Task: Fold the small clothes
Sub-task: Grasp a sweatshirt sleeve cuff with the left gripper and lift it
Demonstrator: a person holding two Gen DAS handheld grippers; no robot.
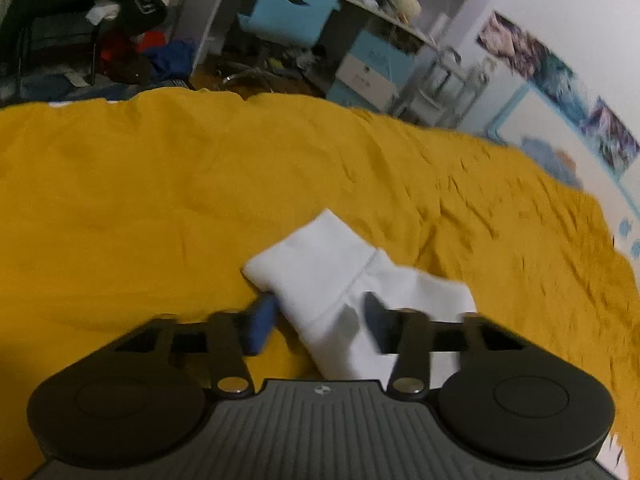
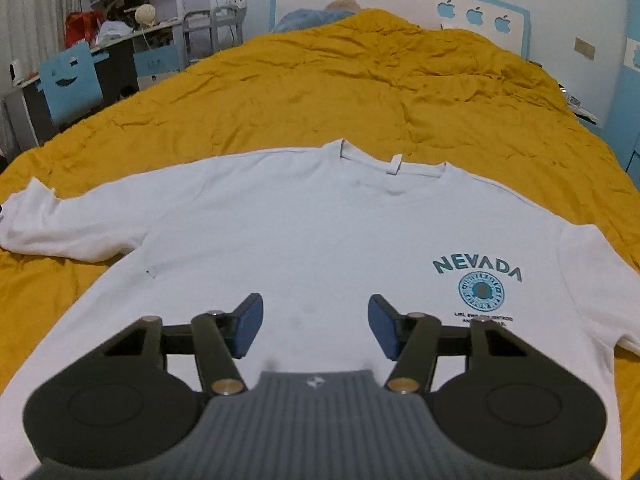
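Note:
A white T-shirt [image 2: 312,232] with a teal "NEVADA" print [image 2: 478,270] lies flat, front up, on the yellow bedspread [image 2: 360,92], collar away from me. My right gripper [image 2: 316,324] is open and empty, hovering over the shirt's lower middle. In the left wrist view my left gripper [image 1: 320,320] is open, its blue pads straddling the end of the shirt's left sleeve [image 1: 332,280], which lies on the bedspread [image 1: 160,200]. The sleeve cloth sits between the jaws without being pinched.
A blue chair with a face cutout [image 1: 292,4] and a cluttered desk stand past the bed's left edge [image 2: 72,80]. A pile of clothes [image 1: 132,20] lies beyond the bed. A headboard with apple cutouts [image 2: 476,16] is at the far end.

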